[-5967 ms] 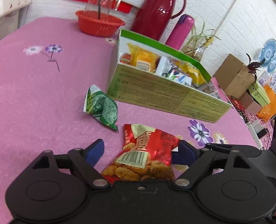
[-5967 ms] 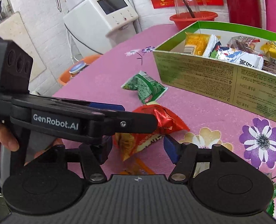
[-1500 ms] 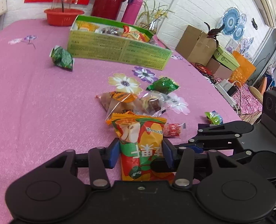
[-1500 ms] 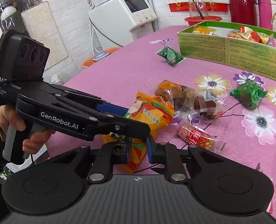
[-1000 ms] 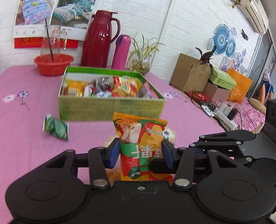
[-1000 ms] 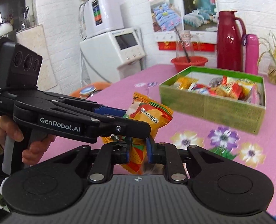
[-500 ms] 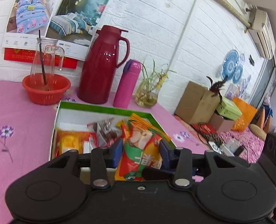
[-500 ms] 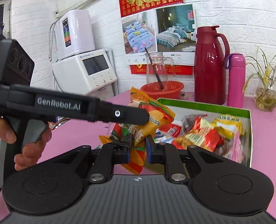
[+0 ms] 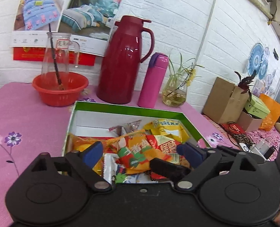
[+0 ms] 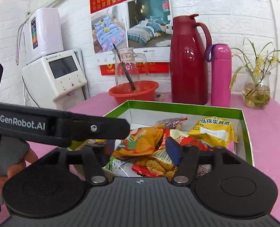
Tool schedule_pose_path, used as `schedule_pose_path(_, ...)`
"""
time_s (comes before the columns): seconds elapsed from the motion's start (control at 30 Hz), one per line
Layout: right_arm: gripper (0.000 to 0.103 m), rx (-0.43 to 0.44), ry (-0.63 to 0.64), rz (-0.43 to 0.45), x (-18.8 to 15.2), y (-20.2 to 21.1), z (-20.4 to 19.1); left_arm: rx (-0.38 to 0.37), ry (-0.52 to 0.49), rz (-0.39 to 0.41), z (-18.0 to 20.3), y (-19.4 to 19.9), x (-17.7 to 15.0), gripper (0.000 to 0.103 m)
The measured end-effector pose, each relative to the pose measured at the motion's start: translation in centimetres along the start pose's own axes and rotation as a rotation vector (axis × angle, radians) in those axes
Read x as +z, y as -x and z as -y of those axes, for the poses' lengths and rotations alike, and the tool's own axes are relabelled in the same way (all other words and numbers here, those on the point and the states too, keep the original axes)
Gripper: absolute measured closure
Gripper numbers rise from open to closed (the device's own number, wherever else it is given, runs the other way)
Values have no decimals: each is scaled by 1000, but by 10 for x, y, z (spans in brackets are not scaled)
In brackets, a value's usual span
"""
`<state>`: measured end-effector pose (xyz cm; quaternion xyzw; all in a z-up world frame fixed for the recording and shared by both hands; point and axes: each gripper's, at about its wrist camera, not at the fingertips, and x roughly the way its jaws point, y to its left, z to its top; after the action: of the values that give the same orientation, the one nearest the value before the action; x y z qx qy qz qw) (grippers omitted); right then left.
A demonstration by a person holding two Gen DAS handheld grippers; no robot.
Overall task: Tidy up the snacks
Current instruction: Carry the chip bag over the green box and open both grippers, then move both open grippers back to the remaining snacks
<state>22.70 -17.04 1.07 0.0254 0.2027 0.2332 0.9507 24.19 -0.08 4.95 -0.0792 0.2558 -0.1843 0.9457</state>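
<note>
The green cardboard box (image 9: 121, 108) holds several snack packets; it also shows in the right wrist view (image 10: 185, 107). The orange snack packet (image 9: 134, 150) lies on the pile inside it, and shows in the right wrist view (image 10: 140, 141) too. My left gripper (image 9: 142, 152) is open above the box, its jaws wide on either side of the packet and not touching it. My right gripper (image 10: 140, 148) is open too, right beside the left one, over the same packet. A yellow packet (image 10: 213, 130) and a red packet (image 9: 166, 147) lie next to it.
Behind the box stand a red bowl with a glass jug (image 9: 60, 89), a dark red thermos jug (image 9: 124, 62), a pink bottle (image 9: 153, 80) and a plant vase (image 9: 175, 92). A white water dispenser (image 10: 53, 70) stands left of the pink table. Cardboard boxes (image 9: 225, 100) lie at right.
Both grippers carried the orange packet from the table up over the green box, then opened. The packet now lies on the pile in the box.
</note>
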Motion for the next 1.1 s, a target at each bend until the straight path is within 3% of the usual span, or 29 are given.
schedule_pose_path(0.23, 0, 6, 16, 14, 8, 19, -9, 16, 38, 13, 4, 23, -1, 0)
schedule_pose_path(0.5, 0, 45, 56, 1, 4, 72, -22, 25, 38, 1, 18, 71, -19, 0)
schedule_pose_path(0.93, 0, 24, 60, -141, -52, 165, 0, -74, -56, -224, 35, 123, -109, 0)
schedule_pose_path(1.1, 0, -63, 89, -190, -78, 200, 12, -83, -51, -254, 30, 136, -130, 0)
